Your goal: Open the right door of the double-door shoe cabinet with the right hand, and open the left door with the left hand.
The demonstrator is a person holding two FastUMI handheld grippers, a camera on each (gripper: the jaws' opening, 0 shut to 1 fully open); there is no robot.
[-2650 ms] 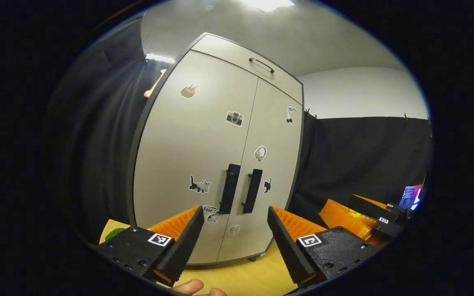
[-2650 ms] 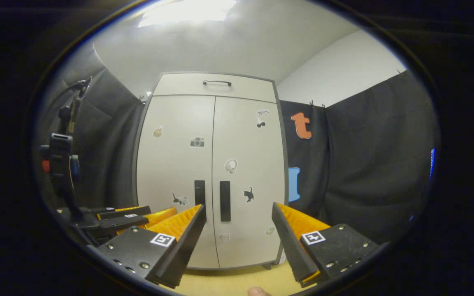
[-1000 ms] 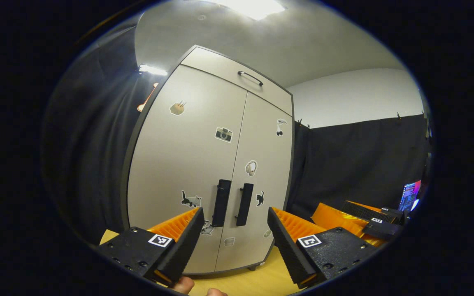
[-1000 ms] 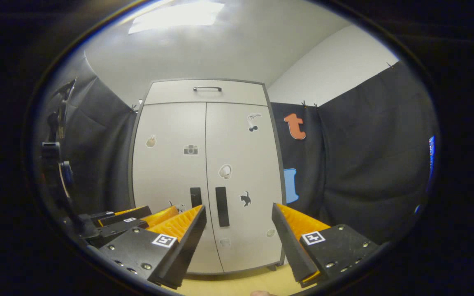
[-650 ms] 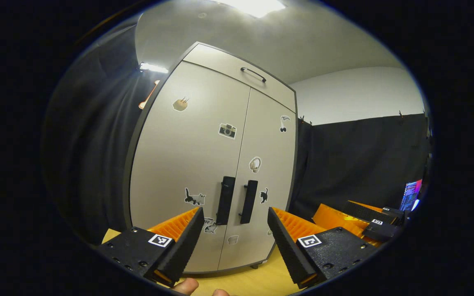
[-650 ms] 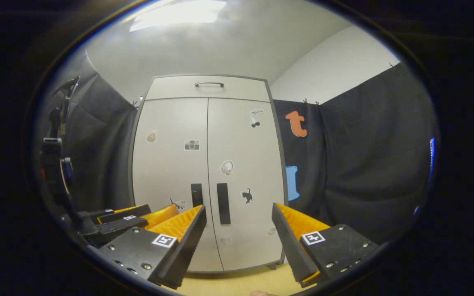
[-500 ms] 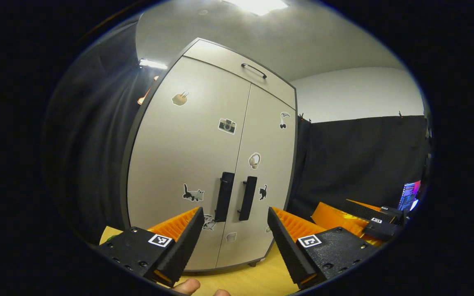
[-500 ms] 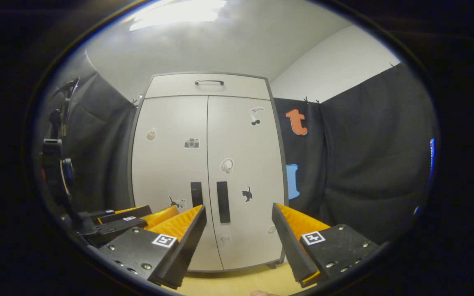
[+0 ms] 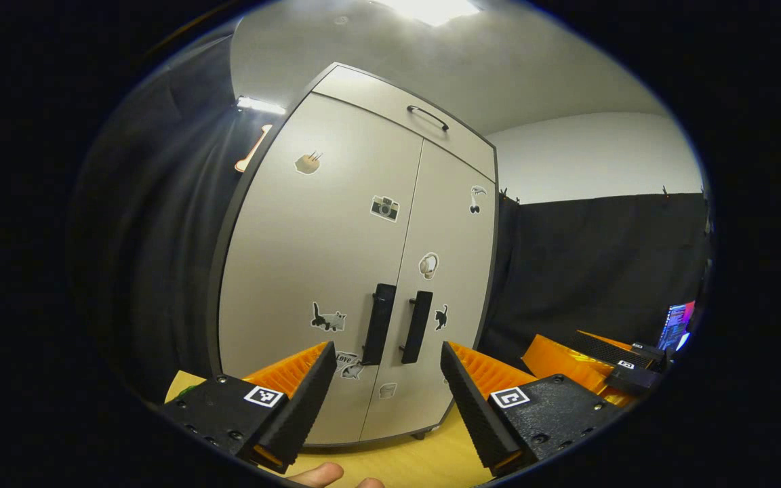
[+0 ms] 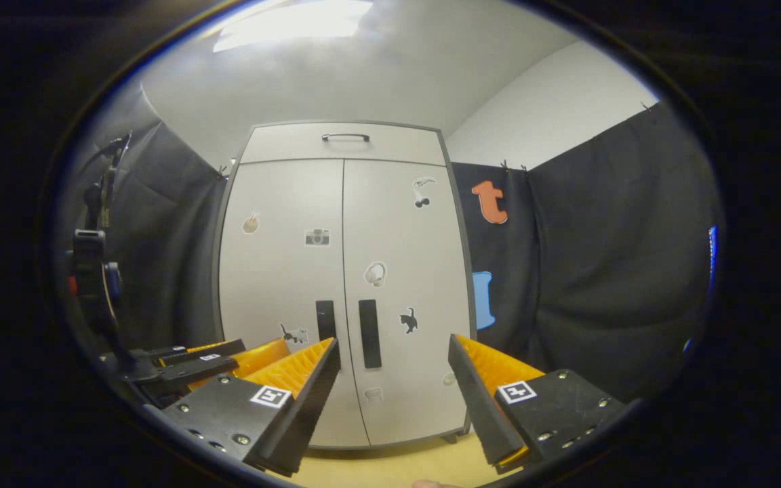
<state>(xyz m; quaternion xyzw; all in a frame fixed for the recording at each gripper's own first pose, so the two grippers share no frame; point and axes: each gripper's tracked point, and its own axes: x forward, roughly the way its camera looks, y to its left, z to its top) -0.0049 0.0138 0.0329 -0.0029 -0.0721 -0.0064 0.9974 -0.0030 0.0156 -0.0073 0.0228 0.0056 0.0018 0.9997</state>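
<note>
Facing the shoe cabinet point(image 9: 356, 271), the left claw point(image 9: 384, 393) is spread wide with nothing between its fingers point(image 9: 306, 400), which are wedge-shaped with ribbed inner faces. A square printed marker sits on each finger block. A fingertip of the holding hand point(image 9: 326, 474) shows at the lower edge. The right claw point(image 10: 394, 400) is likewise spread wide and empty, of the same wedge form, and it appears farther off in the left gripper view point(image 9: 607, 366); the left claw appears at the lower left of the right gripper view point(image 10: 194, 366).

The cabinet stands ahead of both claws, well apart from them, on a smooth yellow wooden floor point(image 9: 424, 454). It is a tall box with flat, matte, pale grey panels and a dark frame. Both doors are closed: the left door point(image 10: 282, 271) and the right door point(image 10: 404, 271) meet at a narrow vertical seam. Each door carries a straight black bar handle beside the seam, the left handle point(image 9: 378, 324) and the right handle point(image 9: 417, 327), upright and parallel. Small flat stickers are scattered over both doors. Above the doors is a shallow top panel point(image 10: 343, 144) with a thin curved metal pull point(image 10: 346, 136).

Black cloth point(image 10: 601, 257) hangs in soft folds on both sides of the cabinet.
</note>
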